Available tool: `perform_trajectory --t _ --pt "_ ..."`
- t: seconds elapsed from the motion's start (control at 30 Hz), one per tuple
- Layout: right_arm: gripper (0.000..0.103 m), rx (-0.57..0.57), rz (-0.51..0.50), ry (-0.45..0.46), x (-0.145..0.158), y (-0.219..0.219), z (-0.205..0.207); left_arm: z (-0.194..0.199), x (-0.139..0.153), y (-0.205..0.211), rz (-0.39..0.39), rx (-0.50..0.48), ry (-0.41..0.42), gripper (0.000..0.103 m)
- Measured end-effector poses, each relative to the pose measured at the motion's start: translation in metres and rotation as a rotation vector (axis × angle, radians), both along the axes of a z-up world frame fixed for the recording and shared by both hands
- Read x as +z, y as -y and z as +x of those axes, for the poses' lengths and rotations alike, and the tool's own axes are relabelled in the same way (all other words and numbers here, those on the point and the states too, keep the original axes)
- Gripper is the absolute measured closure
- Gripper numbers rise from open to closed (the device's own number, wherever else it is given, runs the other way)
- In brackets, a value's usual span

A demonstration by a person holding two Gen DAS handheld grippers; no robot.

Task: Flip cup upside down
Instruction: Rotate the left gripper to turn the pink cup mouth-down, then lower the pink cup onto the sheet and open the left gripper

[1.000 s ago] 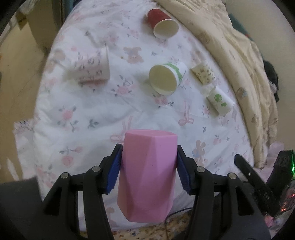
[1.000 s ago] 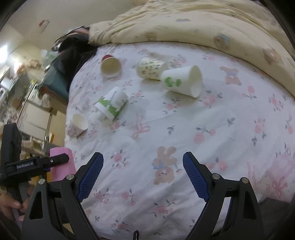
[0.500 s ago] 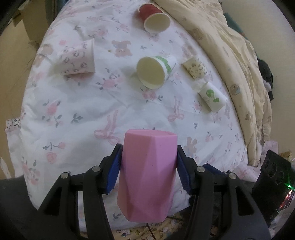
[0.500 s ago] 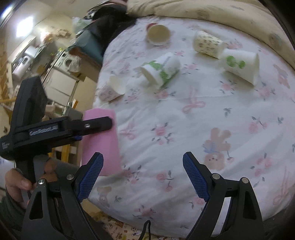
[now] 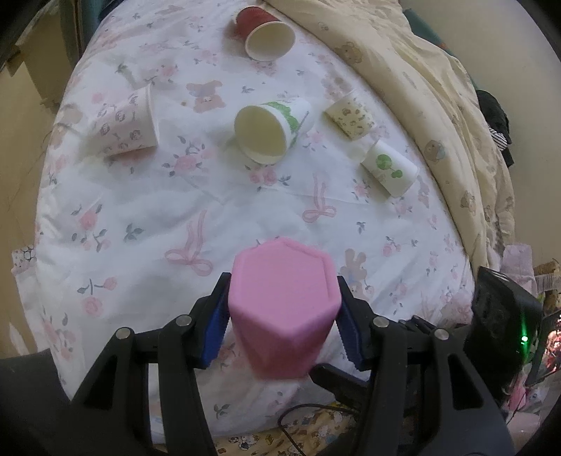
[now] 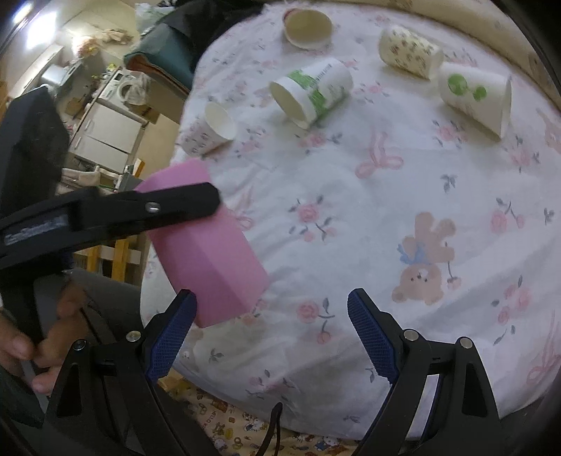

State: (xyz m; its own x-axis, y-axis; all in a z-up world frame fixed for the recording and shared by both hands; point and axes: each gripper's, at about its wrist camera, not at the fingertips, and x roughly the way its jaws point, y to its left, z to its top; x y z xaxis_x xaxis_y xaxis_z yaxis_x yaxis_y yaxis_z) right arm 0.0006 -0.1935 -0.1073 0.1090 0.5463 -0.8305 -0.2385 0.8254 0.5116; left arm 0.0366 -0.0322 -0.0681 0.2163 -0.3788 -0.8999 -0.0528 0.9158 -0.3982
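A pink faceted cup (image 5: 282,305) is clamped between the blue pads of my left gripper (image 5: 280,326), held above the near edge of a bed. Its flat closed end faces the left camera. In the right wrist view the same pink cup (image 6: 207,252) hangs tilted in the air at the left, with a left gripper finger across it. My right gripper (image 6: 273,333) is open and empty, just right of and below the cup, over the bed's edge.
Several paper cups lie on their sides on the floral bed sheet (image 5: 157,210): a red one (image 5: 264,33), a green-printed one (image 5: 270,131), a patterned one (image 5: 122,122) and two small ones (image 5: 389,168). A cream quilt (image 5: 438,87) is at the right.
The pink cup has tilted in my left gripper, so its flat end now faces the left camera. The left gripper has moved closer to the right gripper.
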Motion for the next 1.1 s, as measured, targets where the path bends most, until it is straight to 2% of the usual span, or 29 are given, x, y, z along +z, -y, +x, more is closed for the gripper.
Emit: perform_trajectory --t 0.1,0.2,0.37,0.47,0.6,0.7,0.8,0.93,1.1 --pt "0.013 -0.003 -0.035 0.005 -0.002 0.0 0.001 -0.002 0.006 0.006 0.014 -0.027 0.021 0.052" --pt "0.013 -0.017 -0.066 0.011 -0.003 0.002 0.002 -0.005 0.014 0.015 0.089 -0.066 0.062 0.052" --pt "0.013 -0.06 -0.101 0.03 -0.002 0.009 0.005 -0.005 0.019 0.018 0.102 -0.086 0.065 0.052" --pt "0.013 -0.085 -0.107 0.037 0.001 0.016 0.008 0.0 0.027 0.013 0.174 -0.069 0.093 0.052" --pt "0.013 -0.212 -0.116 0.088 0.015 0.046 0.01 0.019 0.029 0.005 0.241 -0.021 0.092 0.052" --pt "0.013 -0.325 -0.128 0.123 0.027 0.074 0.012 0.033 0.025 0.016 0.317 0.0 0.13 0.052" --pt "0.013 -0.391 -0.112 0.132 0.032 0.099 0.01 0.047 0.016 0.029 0.34 0.022 0.141 0.052" --pt "0.013 -0.456 -0.051 0.082 0.027 0.124 0.009 0.064 -0.001 0.05 0.384 0.02 0.143 0.052" --pt "0.013 -0.49 0.014 0.076 0.031 0.132 0.008 0.074 -0.017 0.071 0.451 0.014 0.171 0.052"
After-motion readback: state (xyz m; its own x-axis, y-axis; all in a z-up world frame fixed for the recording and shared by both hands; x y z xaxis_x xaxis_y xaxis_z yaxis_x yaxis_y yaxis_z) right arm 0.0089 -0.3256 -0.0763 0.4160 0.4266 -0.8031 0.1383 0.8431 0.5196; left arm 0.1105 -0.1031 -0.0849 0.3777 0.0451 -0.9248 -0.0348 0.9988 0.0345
